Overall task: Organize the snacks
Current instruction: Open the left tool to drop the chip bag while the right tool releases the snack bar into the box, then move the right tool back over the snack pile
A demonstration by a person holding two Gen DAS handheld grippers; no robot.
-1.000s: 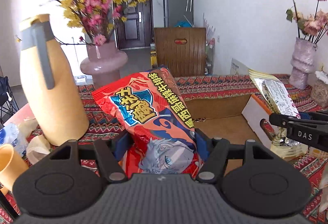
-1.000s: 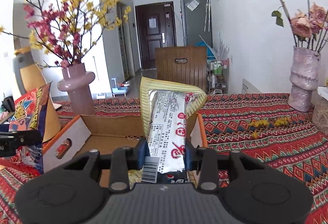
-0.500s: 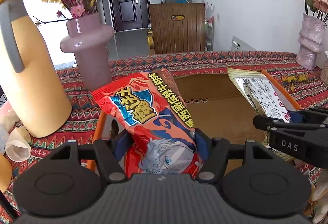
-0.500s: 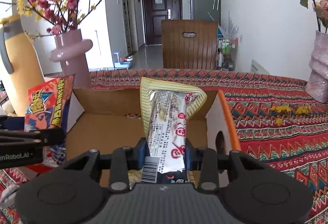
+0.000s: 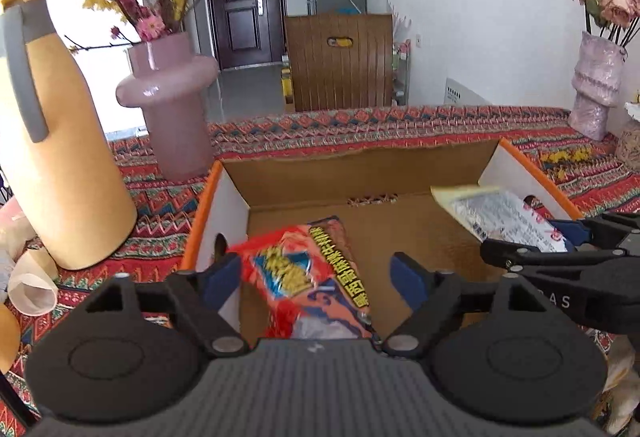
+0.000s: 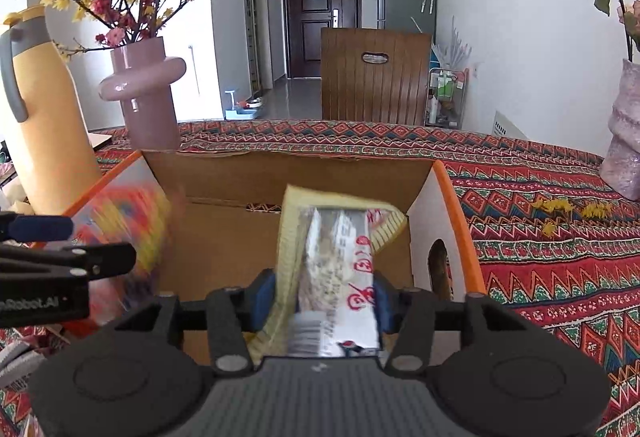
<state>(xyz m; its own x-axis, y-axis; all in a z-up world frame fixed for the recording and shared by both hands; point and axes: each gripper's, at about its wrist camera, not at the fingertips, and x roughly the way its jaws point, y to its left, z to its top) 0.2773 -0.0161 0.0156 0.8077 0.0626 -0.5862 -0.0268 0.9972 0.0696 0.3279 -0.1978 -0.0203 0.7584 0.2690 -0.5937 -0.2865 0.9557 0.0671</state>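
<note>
An open cardboard box [image 5: 360,173] with orange-edged white sides sits on the patterned tablecloth. My left gripper [image 5: 316,277] is open over the box's left part. The red snack bag [image 5: 308,277], blurred, drops between its spread jaws into the box. In the right wrist view that bag [image 6: 124,221] is a red-yellow blur at the box's left wall. My right gripper [image 6: 324,293] is shut on a silver and yellow snack packet [image 6: 340,257] and holds it over the box's right part [image 6: 424,197]. The packet also shows in the left wrist view [image 5: 504,217].
A tall yellow jug [image 5: 52,141] and a pink vase with blossom branches [image 5: 172,109] stand left of the box. Another pink vase [image 5: 596,89] stands far right. Paper cups [image 5: 32,285] lie at the left edge. A wooden chair back [image 5: 340,61] is behind the table.
My left gripper has opened and let go of the red bag, which falls into the box. Both grippers moved forward and down over the box. The right gripper still holds its packet.
</note>
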